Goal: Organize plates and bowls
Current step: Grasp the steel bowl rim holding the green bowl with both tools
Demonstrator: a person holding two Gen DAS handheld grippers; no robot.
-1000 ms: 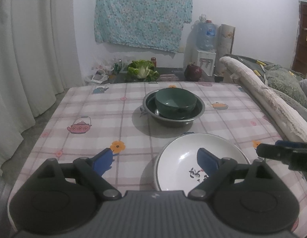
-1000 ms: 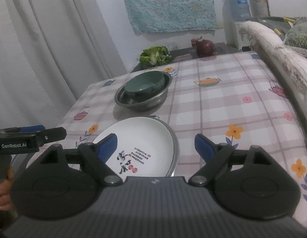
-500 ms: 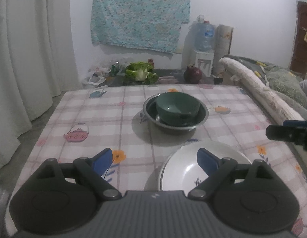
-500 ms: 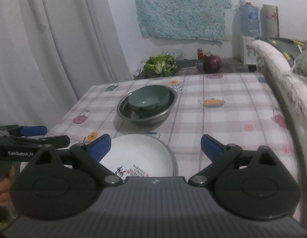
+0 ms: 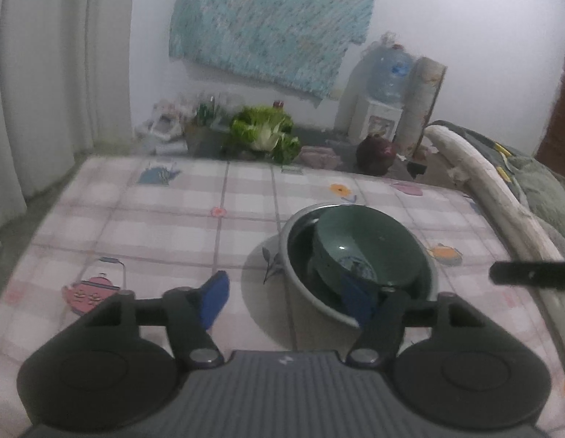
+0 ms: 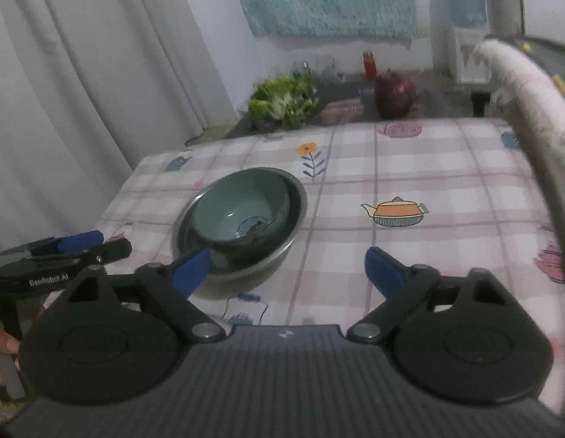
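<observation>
A dark green bowl (image 5: 370, 241) (image 6: 238, 204) sits tilted inside a metal basin (image 5: 311, 314) (image 6: 245, 273) on the checked tablecloth. My left gripper (image 5: 285, 297) is at the basin's near left side. Its jaws are closing, with the right finger over the basin's inside, the left finger outside, and the rim between them untouched. My right gripper (image 6: 287, 273) hovers at the basin's near right side, jaws closing, its left finger close to the basin wall and nothing pressed. The other gripper shows at each view's edge: the left gripper (image 6: 81, 246) and the right gripper (image 5: 530, 273).
The tablecloth (image 5: 172, 226) has teapot and flower prints. Past the far edge stand leafy greens (image 5: 264, 135), a dark red pot (image 5: 375, 155) and a water dispenser (image 5: 384, 109). A padded sofa edge (image 6: 530, 116) runs along the right. Curtains hang on the left.
Both grippers moved forward over the table toward the basin. The white plate slid under them and out of view. The left jaws narrowed.
</observation>
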